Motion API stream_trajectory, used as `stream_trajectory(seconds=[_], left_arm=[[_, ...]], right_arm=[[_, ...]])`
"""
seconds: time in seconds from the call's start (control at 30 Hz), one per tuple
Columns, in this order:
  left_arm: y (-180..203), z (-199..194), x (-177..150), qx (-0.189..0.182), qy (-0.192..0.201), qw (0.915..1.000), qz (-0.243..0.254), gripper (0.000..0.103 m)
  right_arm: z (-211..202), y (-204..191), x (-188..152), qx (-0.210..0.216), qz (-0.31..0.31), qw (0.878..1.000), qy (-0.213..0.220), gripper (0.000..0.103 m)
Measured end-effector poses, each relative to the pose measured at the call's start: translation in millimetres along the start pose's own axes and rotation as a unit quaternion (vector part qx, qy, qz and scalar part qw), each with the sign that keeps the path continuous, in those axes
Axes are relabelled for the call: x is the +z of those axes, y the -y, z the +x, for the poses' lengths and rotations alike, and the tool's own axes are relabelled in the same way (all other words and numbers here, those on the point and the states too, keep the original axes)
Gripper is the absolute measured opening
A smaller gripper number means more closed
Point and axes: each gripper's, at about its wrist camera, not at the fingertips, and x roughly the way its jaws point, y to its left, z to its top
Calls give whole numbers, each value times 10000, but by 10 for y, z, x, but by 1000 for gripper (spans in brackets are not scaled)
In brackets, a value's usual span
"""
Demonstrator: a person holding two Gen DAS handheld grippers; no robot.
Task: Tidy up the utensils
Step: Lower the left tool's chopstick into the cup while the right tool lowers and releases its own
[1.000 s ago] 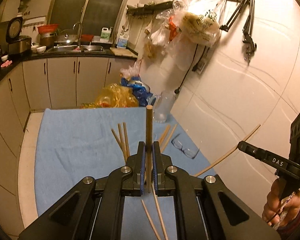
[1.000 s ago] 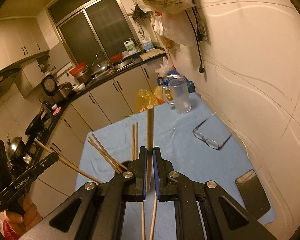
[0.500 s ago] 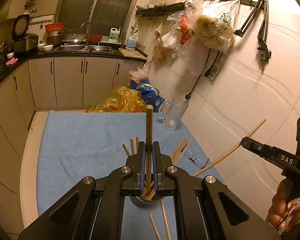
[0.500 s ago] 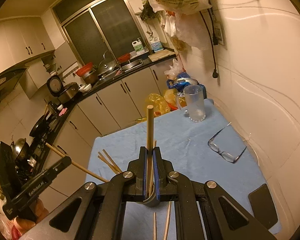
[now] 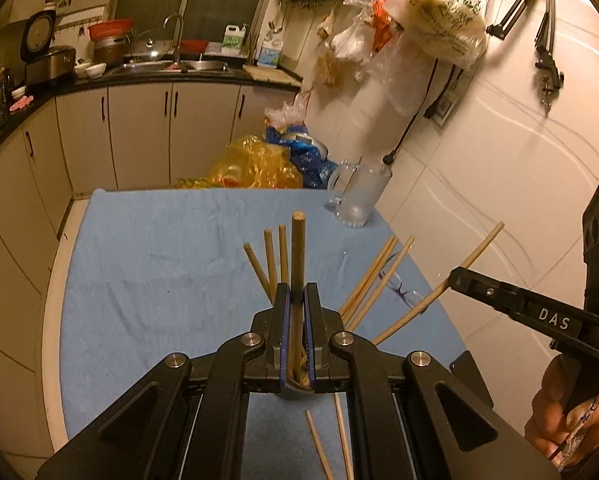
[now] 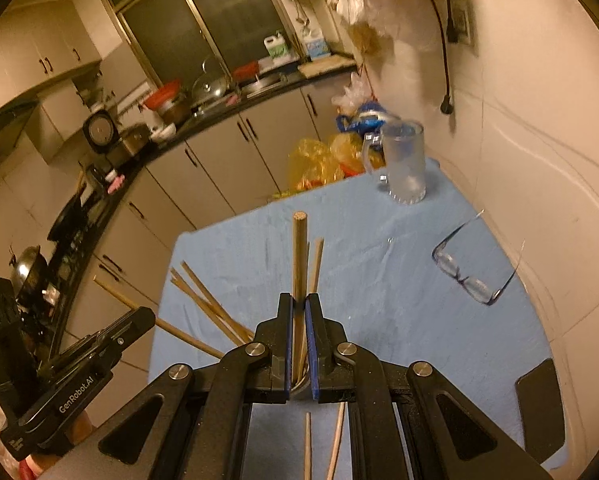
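Each claw, the left gripper (image 5: pixel 296 304) and the right gripper (image 6: pixel 299 306), was found clamped on one chopstick (image 5: pixel 298 264) above the cup (image 5: pixel 297 385) at 6 o'clock, where crowding sticks (image 5: pixel 369 280) could deflect insertion.

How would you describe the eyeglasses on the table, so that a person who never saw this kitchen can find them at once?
Start at the table with the blue cloth that stands against the pale wall. Go to its wall-side edge, nearer the camera than the frosted glass mug. There lie the eyeglasses, arms unfolded, the only thin dark-framed wire thing there; the chopsticks are wooden and the flat dark phone lies nearer still.
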Motion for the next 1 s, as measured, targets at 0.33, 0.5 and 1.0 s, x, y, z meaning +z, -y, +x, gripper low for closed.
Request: stream_trajectory(seconds=[0.33,0.5,1.0], left_arm=[[-63,263,-97,176,-276,9994,-93,6],[-63,322,-93,241,-306,9992,-65,6],[-52,79,27,261,58,9995,-163,13]], right_arm=[[406,42,-157,-93,-43,9988,-477,7],[492,58,-128,-146,-55,9988,-474,7],[190,99,6,-93,51,9997,-210,18]])
